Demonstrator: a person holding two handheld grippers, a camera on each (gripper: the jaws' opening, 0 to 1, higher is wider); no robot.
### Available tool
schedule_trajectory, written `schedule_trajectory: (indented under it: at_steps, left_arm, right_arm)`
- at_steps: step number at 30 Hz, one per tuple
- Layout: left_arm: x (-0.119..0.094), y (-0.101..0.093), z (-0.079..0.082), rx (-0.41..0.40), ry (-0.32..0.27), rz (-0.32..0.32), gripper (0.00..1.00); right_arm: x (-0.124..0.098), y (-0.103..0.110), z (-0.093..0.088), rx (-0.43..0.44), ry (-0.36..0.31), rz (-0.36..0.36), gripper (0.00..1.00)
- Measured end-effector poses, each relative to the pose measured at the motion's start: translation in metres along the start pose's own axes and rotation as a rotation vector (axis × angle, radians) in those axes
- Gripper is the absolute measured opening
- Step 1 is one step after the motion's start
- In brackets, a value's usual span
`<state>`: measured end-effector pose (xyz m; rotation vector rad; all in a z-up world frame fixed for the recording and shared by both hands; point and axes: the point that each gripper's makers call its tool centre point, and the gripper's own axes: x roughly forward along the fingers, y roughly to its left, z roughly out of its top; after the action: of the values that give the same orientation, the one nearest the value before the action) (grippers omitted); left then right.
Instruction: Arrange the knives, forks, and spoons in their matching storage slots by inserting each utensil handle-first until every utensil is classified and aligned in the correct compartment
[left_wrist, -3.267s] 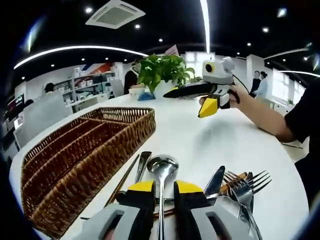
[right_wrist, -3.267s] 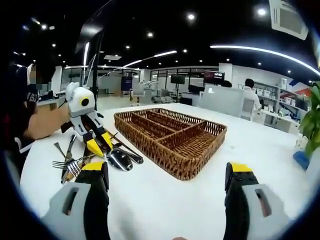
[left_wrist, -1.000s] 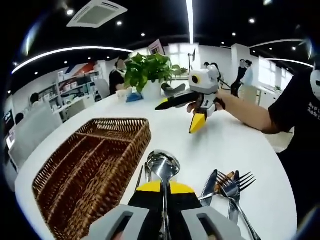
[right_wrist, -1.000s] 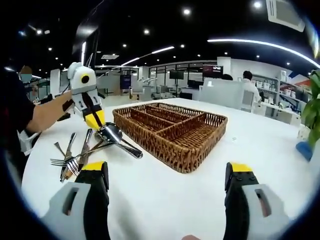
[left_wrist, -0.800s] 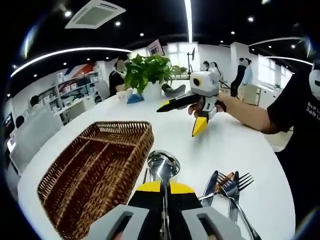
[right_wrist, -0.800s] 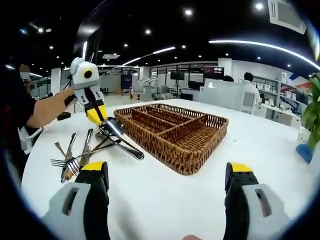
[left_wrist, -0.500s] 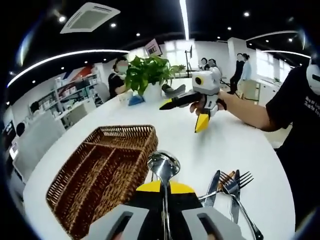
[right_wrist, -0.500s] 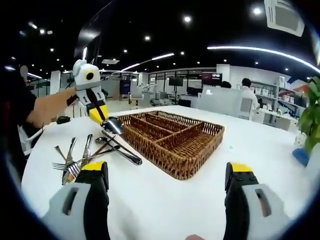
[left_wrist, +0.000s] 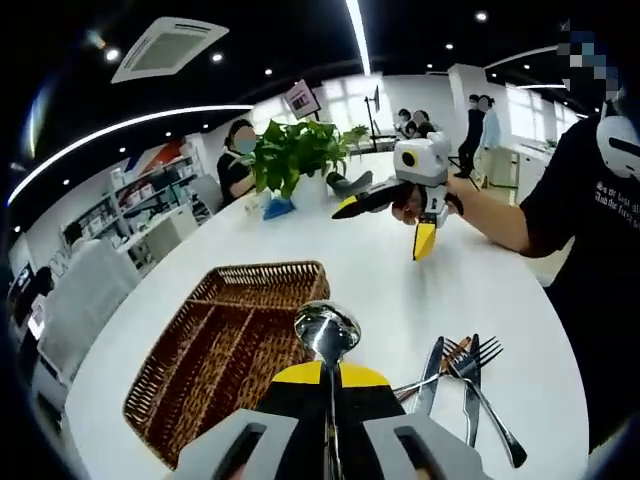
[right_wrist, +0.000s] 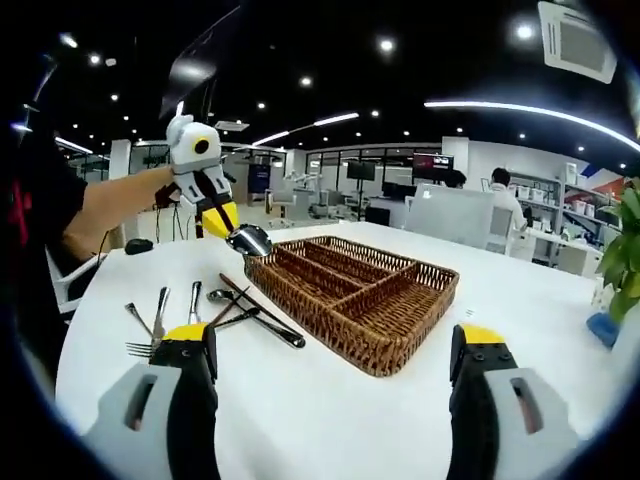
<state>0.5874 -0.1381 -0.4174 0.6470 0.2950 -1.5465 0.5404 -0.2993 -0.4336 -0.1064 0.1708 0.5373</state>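
Note:
My left gripper (left_wrist: 327, 372) is shut on a steel spoon (left_wrist: 326, 328), bowl pointing forward, held in the air. In the right gripper view, that left gripper (right_wrist: 222, 220) holds the spoon (right_wrist: 250, 240) just above the near left corner of the wicker tray (right_wrist: 355, 290). The tray (left_wrist: 225, 350) has long slots and one cross slot. A fork, knives and another spoon (right_wrist: 200, 310) lie on the white table left of the tray. My right gripper (right_wrist: 335, 345) is open and holds nothing; it hovers farther off over the table (left_wrist: 385, 225).
The remaining cutlery (left_wrist: 462, 370) lies right of my left jaws. A potted plant (left_wrist: 295, 150) and a blue object stand at the round table's (left_wrist: 380, 290) far side. A person's arm (left_wrist: 500, 215) and dark shirt come in from the right. Desks and people stand behind.
My left gripper went from open around the spoon on the table to shut on it, then lifted it up and toward the tray's corner. The right gripper stayed open.

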Motion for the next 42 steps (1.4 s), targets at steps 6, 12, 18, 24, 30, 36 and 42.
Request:
schedule_trajectory:
  at_steps: [6, 12, 18, 24, 30, 36, 42]
  left_arm:
    - [0.006, -0.004, -0.001, 0.041, 0.008, -0.008, 0.00]
    - [0.004, -0.007, 0.001, 0.058, 0.024, -0.016, 0.00]
    - [-0.002, -0.002, 0.007, 0.070, 0.012, 0.000, 0.00]
    - [-0.002, 0.000, 0.016, 0.099, -0.006, -0.010, 0.00]
    - [0.009, 0.002, 0.009, 0.104, 0.013, -0.027, 0.00]
    - [0.016, 0.012, 0.010, 0.091, -0.011, -0.043, 0.00]
    - [0.023, 0.023, 0.003, 0.109, -0.018, -0.056, 0.00]
  right_arm:
    - [-0.001, 0.002, -0.008, -0.018, 0.032, -0.004, 0.99]
    - [0.000, 0.000, -0.008, -0.016, 0.029, -0.017, 0.99]
    - [-0.001, -0.004, -0.004, -0.022, 0.016, -0.032, 0.99]
    - [-0.001, -0.004, -0.003, -0.001, 0.004, -0.022, 0.99]
    - [0.000, -0.001, -0.001, 0.007, -0.004, -0.009, 0.99]
    - [0.002, -0.001, -0.004, 0.013, 0.004, -0.005, 0.99]
    - [0.003, 0.001, -0.007, 0.012, 0.012, 0.001, 0.99]
